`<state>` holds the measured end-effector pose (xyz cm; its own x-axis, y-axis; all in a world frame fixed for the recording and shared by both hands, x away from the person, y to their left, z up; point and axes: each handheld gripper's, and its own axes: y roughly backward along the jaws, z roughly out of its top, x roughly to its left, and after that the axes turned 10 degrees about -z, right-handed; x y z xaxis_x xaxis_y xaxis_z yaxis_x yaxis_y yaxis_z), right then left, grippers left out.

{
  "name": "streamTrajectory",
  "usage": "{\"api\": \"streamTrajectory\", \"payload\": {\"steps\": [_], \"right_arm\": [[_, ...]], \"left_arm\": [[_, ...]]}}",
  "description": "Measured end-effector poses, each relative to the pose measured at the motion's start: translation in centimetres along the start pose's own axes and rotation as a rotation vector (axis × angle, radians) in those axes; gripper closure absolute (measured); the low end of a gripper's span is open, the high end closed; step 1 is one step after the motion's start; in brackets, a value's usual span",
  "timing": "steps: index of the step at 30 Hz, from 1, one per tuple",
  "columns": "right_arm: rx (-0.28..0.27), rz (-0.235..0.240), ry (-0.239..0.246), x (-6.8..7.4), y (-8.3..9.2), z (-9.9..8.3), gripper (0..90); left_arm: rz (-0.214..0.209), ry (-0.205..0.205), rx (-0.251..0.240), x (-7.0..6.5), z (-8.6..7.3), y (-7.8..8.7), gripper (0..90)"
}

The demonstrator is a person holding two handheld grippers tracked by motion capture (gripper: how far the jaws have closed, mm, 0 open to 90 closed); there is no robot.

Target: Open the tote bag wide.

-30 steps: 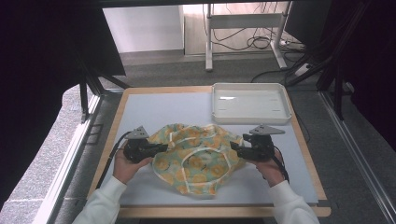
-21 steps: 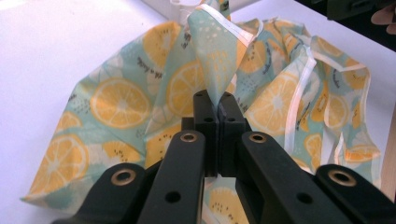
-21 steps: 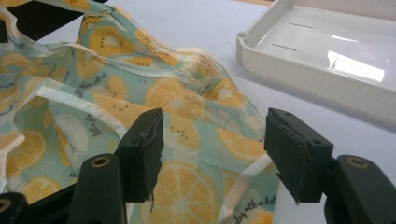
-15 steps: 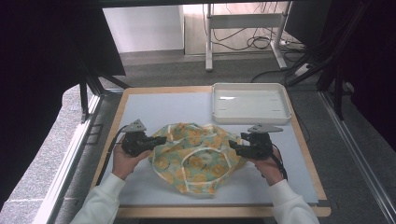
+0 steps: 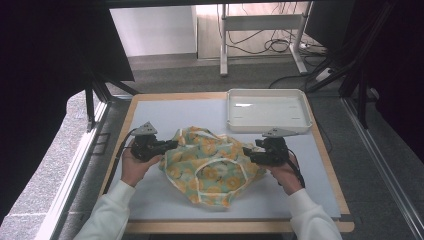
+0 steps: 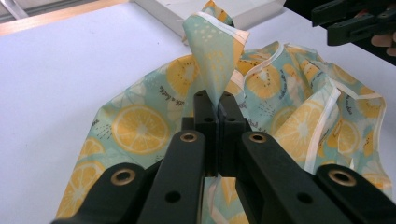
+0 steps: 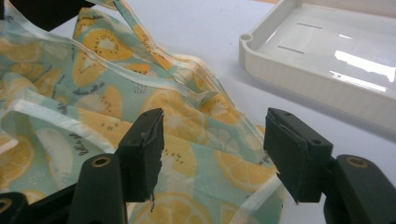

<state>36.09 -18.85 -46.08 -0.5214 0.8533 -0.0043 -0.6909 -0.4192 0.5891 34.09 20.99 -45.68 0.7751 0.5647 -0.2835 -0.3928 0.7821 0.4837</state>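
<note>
the lemon-print cloth [image 5: 212, 165] lies crumpled in the middle of the counter [image 5: 150, 200], just in front of the empty white tray [image 5: 267, 110]. the left hand-held gripper [image 6: 212, 100] is clenched on a fold near the cloth's left edge, pulling it up into a peak, probably to anchor that side. the right hand-held gripper [image 7: 212, 142] stands released, jaws straddling the right edge, seemingly lined up to pinch it so the cloth can be spread

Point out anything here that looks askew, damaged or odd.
The lemon-print cloth lies crumpled in a heap on the table rather than flat. The left gripper pinches one fold up into a peak. The right gripper is open over the cloth's edge. The white tray sits square and looks undamaged.
</note>
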Motion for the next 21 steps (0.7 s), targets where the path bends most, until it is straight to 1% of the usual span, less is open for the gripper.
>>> {"api": "streamTrajectory", "payload": {"steps": [5,7,9,10,12,14,16,21], "right_arm": [[0.017,0.026,0.018,0.0,-1.2,0.6,36.2],[0.022,0.041,0.030,0.2,-1.7,1.0,35.7],[0.033,0.060,0.051,0.4,-2.3,1.3,35.1],[0.037,0.071,0.058,0.5,-2.5,1.4,34.9],[0.057,0.107,0.070,0.7,-3.1,1.7,33.8],[0.064,0.135,0.083,0.9,-3.6,1.7,33.3],[0.082,0.164,0.088,1.2,-4.1,1.6,32.3],[0.108,0.195,0.116,1.6,-4.8,1.6,30.1]], "left_arm": [[-0.005,0.010,0.007,0.2,-0.4,-0.1,90.0],[-0.002,0.007,0.014,0.1,-0.4,-0.1,90.0],[-0.005,0.002,0.017,0.1,-0.4,-0.2,90.0],[-0.006,0.006,0.012,0.1,-0.4,-0.3,90.0],[-0.006,0.007,0.020,0.0,-0.5,-0.3,90.0],[-0.009,0.004,0.021,0.0,-0.5,-0.4,90.0],[-0.009,0.006,0.020,-0.1,-0.5,-0.5,90.0],[-0.012,0.002,0.028,-0.1,-0.5,-0.5,90.0]]}}
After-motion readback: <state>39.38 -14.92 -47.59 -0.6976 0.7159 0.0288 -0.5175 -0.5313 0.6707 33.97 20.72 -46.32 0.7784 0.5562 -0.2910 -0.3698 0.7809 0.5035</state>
